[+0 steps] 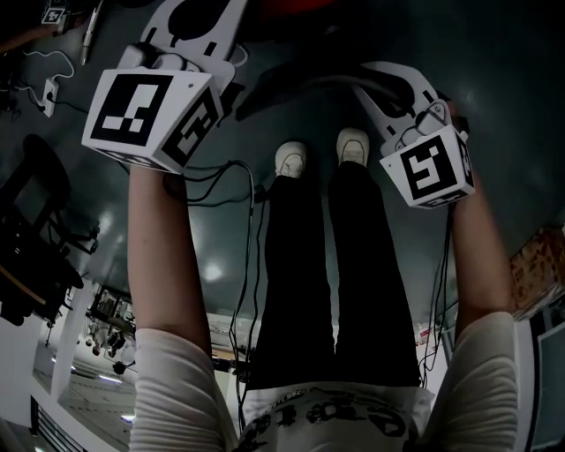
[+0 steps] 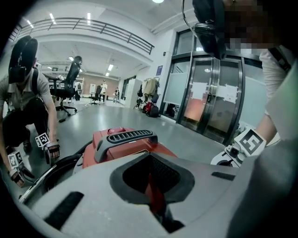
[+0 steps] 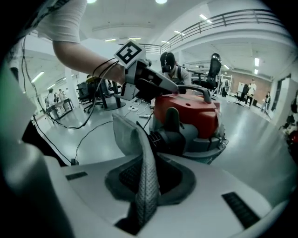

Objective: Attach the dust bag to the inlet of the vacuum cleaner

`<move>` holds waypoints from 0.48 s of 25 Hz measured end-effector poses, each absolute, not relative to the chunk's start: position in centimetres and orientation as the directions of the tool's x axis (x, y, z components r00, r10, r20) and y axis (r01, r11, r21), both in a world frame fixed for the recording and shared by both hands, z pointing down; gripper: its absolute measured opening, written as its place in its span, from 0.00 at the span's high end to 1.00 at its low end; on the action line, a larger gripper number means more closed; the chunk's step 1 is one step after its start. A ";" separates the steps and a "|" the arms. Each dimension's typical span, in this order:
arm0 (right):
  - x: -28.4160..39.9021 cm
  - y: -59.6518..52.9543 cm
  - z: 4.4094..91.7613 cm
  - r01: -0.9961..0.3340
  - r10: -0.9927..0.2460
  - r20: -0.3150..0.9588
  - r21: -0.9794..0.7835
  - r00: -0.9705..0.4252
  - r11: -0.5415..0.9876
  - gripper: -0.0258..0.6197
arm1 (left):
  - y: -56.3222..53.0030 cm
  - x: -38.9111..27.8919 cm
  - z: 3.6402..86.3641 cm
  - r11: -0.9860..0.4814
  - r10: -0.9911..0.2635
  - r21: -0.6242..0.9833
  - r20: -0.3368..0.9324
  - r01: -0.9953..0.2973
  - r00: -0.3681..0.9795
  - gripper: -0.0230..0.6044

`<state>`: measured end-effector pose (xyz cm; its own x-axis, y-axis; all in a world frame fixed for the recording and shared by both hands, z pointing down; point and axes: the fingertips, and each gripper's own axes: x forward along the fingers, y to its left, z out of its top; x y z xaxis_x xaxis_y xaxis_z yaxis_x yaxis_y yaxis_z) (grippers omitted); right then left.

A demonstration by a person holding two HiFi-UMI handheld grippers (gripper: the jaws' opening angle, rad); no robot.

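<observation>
The red vacuum cleaner [image 2: 122, 139] with a grey handle stands on the floor just ahead. Its black inlet [image 3: 166, 139] faces me in the right gripper view. The grey fabric dust bag [image 3: 131, 139] rises beside that inlet, and my right gripper [image 3: 148, 195] is shut on its edge. My left gripper [image 2: 156, 197] is shut on a thin red strip that looks like an edge of the vacuum's shell. In the head view the left gripper [image 1: 199, 26] and right gripper [image 1: 388, 88] reach forward over the dark vacuum, which is mostly hidden.
Another person [image 2: 21, 93] crouches at the left with marked grippers. Cables [image 3: 91, 128] trail over the glossy floor. Office chairs [image 2: 71, 86] stand further back and glass doors [image 2: 209, 107] at the right. My shoes [image 1: 291, 159] stand close to the vacuum.
</observation>
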<state>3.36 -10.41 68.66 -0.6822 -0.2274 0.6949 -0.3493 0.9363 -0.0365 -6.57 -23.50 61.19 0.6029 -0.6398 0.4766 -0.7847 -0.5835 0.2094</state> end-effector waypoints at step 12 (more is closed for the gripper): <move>3.1 -11.0 68.6 -0.391 -0.228 0.676 -0.096 -0.701 0.916 0.91 | -23.4 -6.5 60.9 -0.589 -0.644 0.198 0.471 -0.784 0.603 0.96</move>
<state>3.06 -10.99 68.56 -0.7010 -0.2279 0.6758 -0.3905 0.9155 -0.0964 -6.48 -23.42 60.88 0.6030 -0.6441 0.4707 -0.7836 -0.5890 0.1978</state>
